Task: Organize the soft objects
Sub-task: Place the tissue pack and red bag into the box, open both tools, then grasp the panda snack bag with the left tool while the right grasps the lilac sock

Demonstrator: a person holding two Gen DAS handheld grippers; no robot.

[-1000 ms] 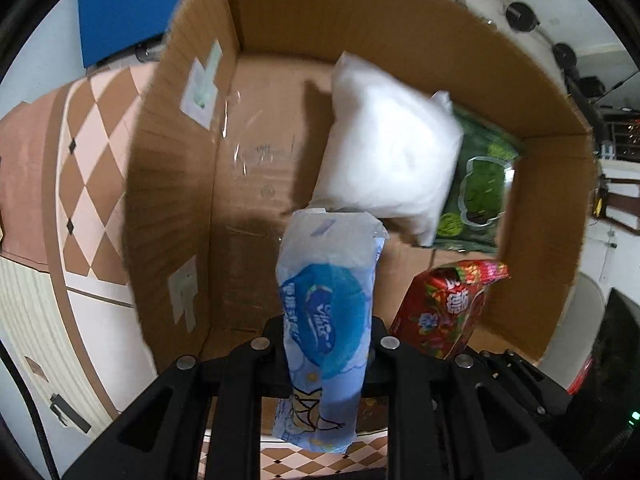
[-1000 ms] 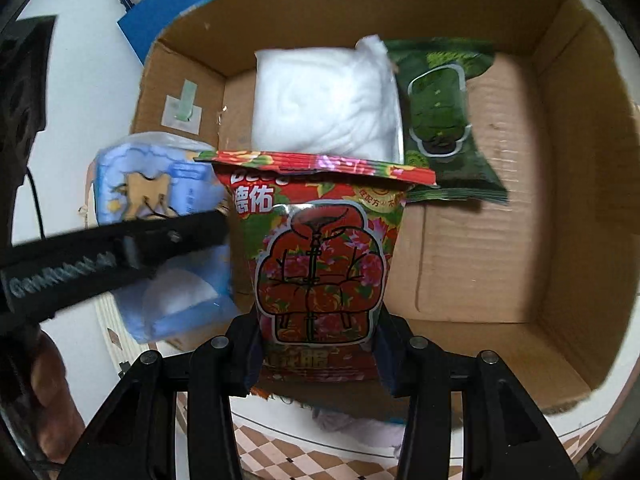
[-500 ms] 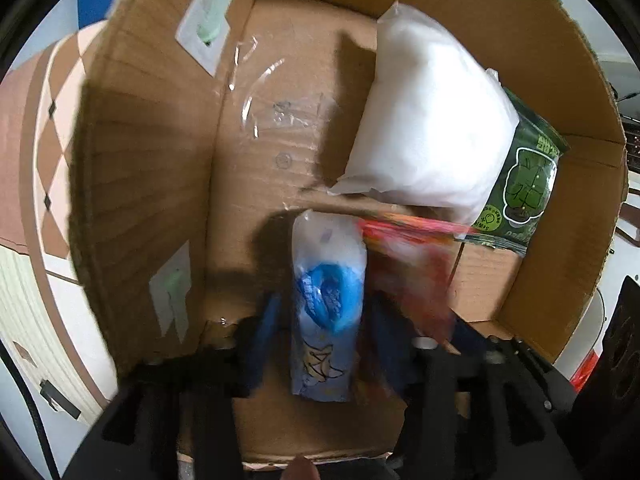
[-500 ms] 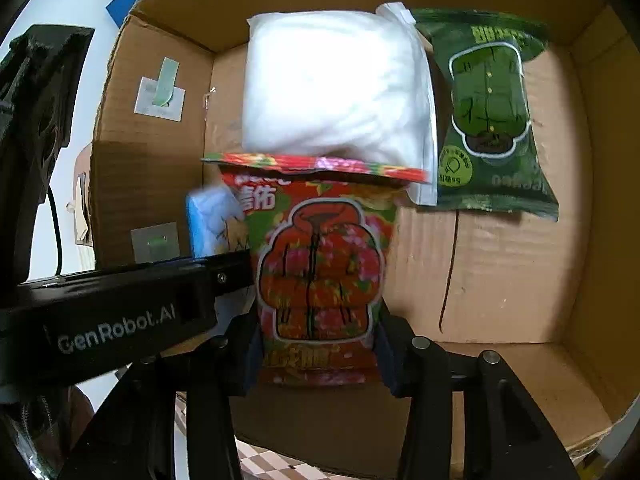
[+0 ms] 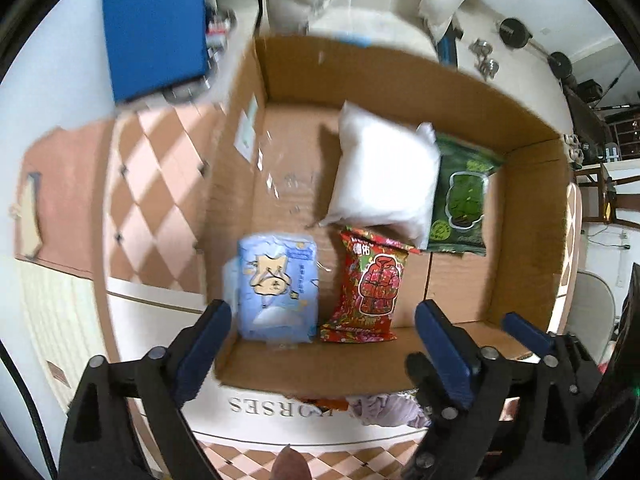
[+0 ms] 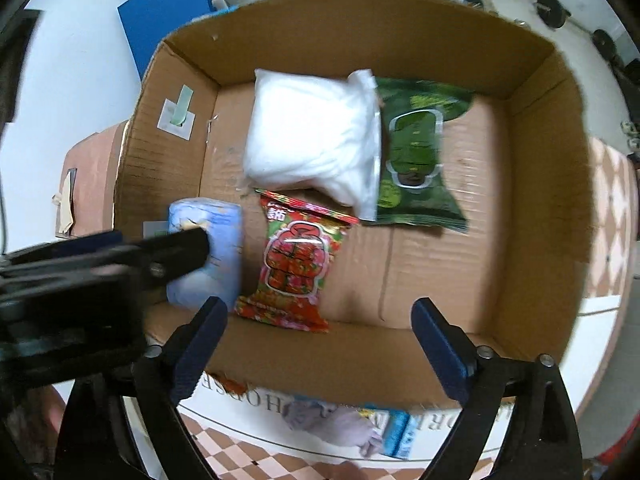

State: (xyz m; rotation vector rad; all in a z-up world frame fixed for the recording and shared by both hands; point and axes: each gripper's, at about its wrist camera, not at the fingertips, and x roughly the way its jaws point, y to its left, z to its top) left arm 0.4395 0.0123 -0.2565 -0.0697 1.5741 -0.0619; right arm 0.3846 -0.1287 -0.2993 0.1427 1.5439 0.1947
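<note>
An open cardboard box (image 5: 528,240) (image 6: 540,184) holds four soft packs. A light blue tissue pack (image 5: 278,286) (image 6: 216,248) lies at the front left of the box floor. A red patterned pack (image 5: 370,286) (image 6: 298,264) lies beside it. A white pillow-like bag (image 5: 384,174) (image 6: 312,140) and a green wipes pack (image 5: 462,200) (image 6: 416,156) lie behind. My left gripper (image 5: 322,338) is open and empty above the box's near wall. My right gripper (image 6: 320,332) is open and empty too. The left gripper's body (image 6: 100,264) covers part of the blue pack in the right wrist view.
The box rests on a checkered tan-and-white surface (image 5: 148,184). A blue board (image 5: 154,28) leans behind the box at the left. More soft packs (image 6: 360,424) lie on a white surface under the box's near wall. Dumbbells (image 5: 516,32) lie at the far right.
Both grippers opened and let go: the blue pack and the red pack now lie flat on the box floor. Both grippers pulled back and up out of the box.
</note>
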